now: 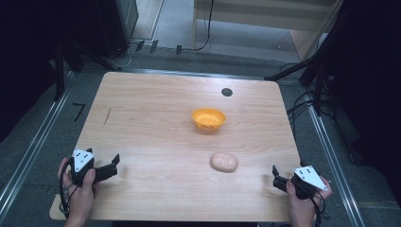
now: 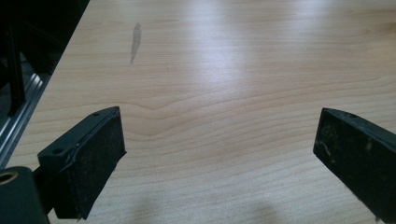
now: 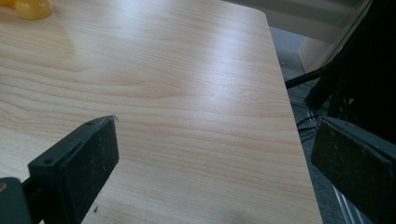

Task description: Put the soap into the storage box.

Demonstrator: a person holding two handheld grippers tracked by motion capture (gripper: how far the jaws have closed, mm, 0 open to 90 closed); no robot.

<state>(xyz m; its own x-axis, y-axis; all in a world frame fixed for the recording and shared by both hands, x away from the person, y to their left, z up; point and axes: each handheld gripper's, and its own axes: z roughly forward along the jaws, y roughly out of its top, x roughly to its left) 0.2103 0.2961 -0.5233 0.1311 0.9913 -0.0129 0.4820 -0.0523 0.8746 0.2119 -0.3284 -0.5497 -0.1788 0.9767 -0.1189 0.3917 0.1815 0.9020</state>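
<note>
An orange bowl (image 1: 208, 118) stands upright a little beyond the middle of the wooden table (image 1: 156, 137); its edge also shows at the top left of the right gripper view (image 3: 32, 8). A pale pink rounded lump (image 1: 223, 162) lies in front of the bowl, nearer the person. My left gripper (image 1: 112, 166) rests at the front left of the table, open and holding nothing (image 2: 219, 140). My right gripper (image 1: 277, 178) sits open at the front right corner, to the right of the lump, with bare wood between its jaws (image 3: 215, 149).
A small black round mark (image 1: 227, 91) sits near the table's far edge. A dark streak (image 1: 108, 117) marks the wood at the left (image 2: 135, 42). Metal rails (image 1: 33, 146), cables and dark stands (image 1: 321, 80) flank the table. The table's right edge (image 3: 289, 116) runs close to my right gripper.
</note>
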